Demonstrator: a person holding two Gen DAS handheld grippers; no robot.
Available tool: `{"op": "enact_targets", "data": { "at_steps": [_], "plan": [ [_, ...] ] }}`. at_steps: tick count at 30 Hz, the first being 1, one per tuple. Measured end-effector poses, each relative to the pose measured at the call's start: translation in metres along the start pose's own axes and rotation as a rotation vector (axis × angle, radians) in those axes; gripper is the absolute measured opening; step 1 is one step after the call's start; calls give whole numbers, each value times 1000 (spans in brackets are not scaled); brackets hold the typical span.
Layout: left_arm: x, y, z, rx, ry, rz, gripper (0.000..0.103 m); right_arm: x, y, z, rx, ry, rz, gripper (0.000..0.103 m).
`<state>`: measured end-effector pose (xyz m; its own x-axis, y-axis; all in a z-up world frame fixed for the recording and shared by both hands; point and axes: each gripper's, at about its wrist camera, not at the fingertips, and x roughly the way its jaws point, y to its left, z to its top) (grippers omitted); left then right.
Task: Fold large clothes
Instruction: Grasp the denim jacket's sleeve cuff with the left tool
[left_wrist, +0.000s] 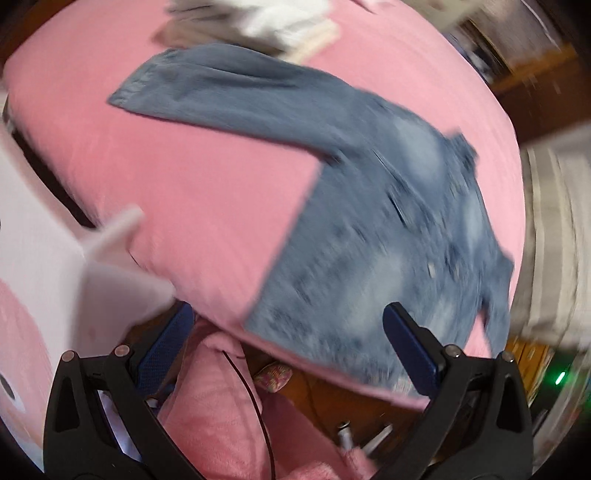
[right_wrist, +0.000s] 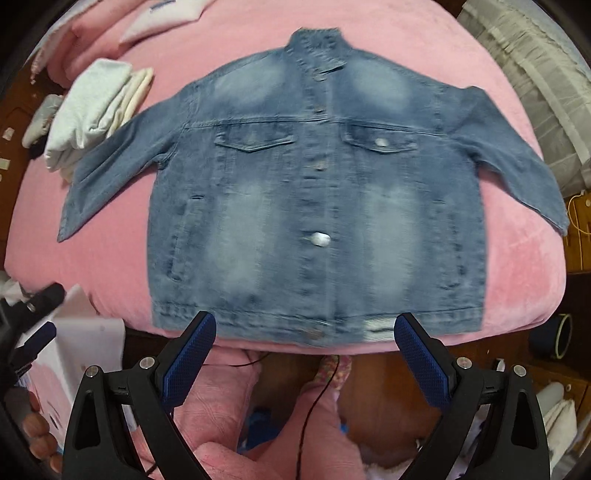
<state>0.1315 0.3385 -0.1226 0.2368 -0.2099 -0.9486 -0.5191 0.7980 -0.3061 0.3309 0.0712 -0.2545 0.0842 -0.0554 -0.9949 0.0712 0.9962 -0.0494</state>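
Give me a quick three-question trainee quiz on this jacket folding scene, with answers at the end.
1. True or false: the jacket lies front side up with both sleeves spread out.
2. What sits on the blanket beside one sleeve? A) a stack of folded clothes B) a laptop C) a pair of boots
3. Fill in: the right gripper and left gripper each have their fingers ____, holding nothing.

Key:
1. True; buttons and chest pockets face up.
2. A, the folded clothes.
3. open
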Motion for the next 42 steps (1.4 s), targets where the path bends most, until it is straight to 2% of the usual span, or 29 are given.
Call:
{"op": "enact_targets", "data": {
  "at_steps": [2, 5, 10, 12, 16, 18, 21, 23, 24, 25, 26, 28, 29, 30, 31, 32, 33, 36, 38, 42],
  "plan": [
    [6, 28, 42, -82, 2, 4, 102, 9, 40, 18, -12, 17, -24, 98],
    [26, 81, 110, -231, 37, 55, 102, 19, 103, 43, -6, 10, -18, 98],
    [68, 158, 191, -458, 18, 98, 94, 43, 191, 69, -60, 14, 16, 98],
    [85, 181, 208, -533, -4, 116, 89, 56, 217, 71, -93, 23, 43, 98],
    [127, 235, 233, -761, -34, 129, 83, 86, 256, 69, -157, 40, 43, 98],
    [144, 252, 238, -832, -66, 126, 73, 98, 263, 65, -172, 37, 33, 98],
    [167, 269, 245, -900, -102, 112, 71, 117, 266, 63, -161, 55, 28, 98],
    [175, 271, 248, -914, -141, 115, 71, 126, 261, 59, -143, 71, 26, 98],
    [175, 270, 249, -908, -160, 121, 64, 131, 259, 59, -136, 79, 19, 98],
    [175, 265, 250, -887, -197, 121, 45, 135, 255, 58, -130, 83, 14, 98],
    [173, 259, 251, -852, -238, 121, 34, 139, 251, 57, -123, 87, 10, 98],
    [168, 248, 249, -811, -280, 158, 18, 147, 244, 59, -103, 96, 8, 98],
    [167, 246, 247, -809, -299, 162, 14, 149, 239, 58, -95, 100, 11, 98],
    [165, 244, 242, -827, -337, 125, 6, 152, 235, 59, -88, 101, 15, 98],
    [162, 243, 237, -847, -375, 57, 2, 152, 230, 60, -82, 100, 20, 98],
    [157, 243, 230, -878, -426, -20, 2, 152, 222, 60, -80, 100, 26, 98],
    [149, 239, 225, -895, -473, -51, 1, 152, 218, 62, -78, 99, 30, 98],
    [117, 206, 216, -840, -614, -57, 1, 147, 194, 61, -82, 80, 45, 98],
    [94, 179, 212, -785, -704, -107, 1, 140, 178, 61, -90, 66, 47, 98],
    [44, 90, 202, -602, -854, -153, 1, 125, 133, 68, -92, 50, 61, 98]
  ]
}}
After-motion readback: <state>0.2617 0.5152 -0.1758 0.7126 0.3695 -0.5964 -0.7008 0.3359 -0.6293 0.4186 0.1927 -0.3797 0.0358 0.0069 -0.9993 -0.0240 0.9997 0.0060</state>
